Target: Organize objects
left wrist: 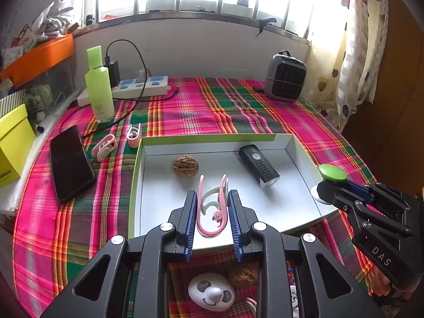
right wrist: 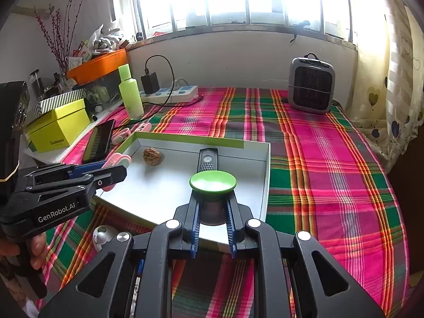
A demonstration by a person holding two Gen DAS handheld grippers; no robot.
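Jaws on my left gripper (left wrist: 212, 196) are clamped on a pink clip (left wrist: 212, 212), bottom centre of the left view, over the white tray (left wrist: 302, 153). Right gripper (right wrist: 212, 204) pinches a green-topped knob (right wrist: 212, 181) mid-frame, over the tray's near edge. Walnut (left wrist: 185, 166) and a black flashlight (left wrist: 258, 165) sit inside the tray; two more clips (left wrist: 104, 147) lie on the plaid counter (left wrist: 265, 116) at its upper left.
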